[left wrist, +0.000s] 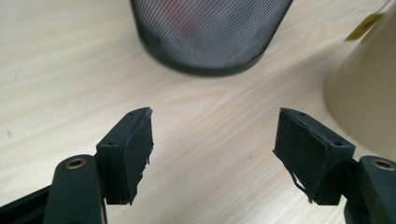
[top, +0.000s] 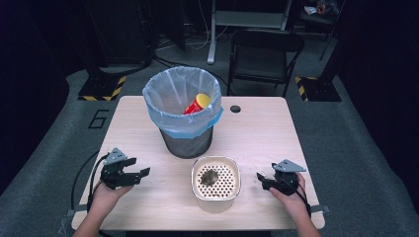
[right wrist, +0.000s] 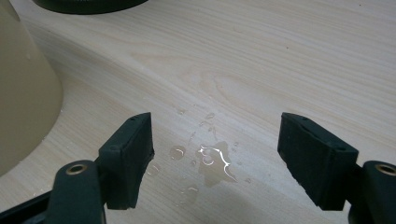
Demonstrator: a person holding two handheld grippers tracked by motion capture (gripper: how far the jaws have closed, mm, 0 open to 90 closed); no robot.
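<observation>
Holding left gripper (top: 140, 167) and right gripper (top: 260, 180) either side of the cream, rounded-square tub (top: 215, 203), both gaping wide, gripping nothing; sitting just before black mesh bin (top: 187, 143), perforated insert carrying dark dregs.

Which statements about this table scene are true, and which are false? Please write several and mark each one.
1. A red and yellow can lies inside the lined mesh bin. True.
2. The perforated insert of the cream container is clean. False: a dark clump sits on it.
3. Water drops lie on the table in front of the right gripper. True.
4. The left gripper grips the bin. False: its jaws stand apart with nothing between them, short of the bin.
5. The bin stands nearer the person than the container. False: it stands behind the container.
</observation>
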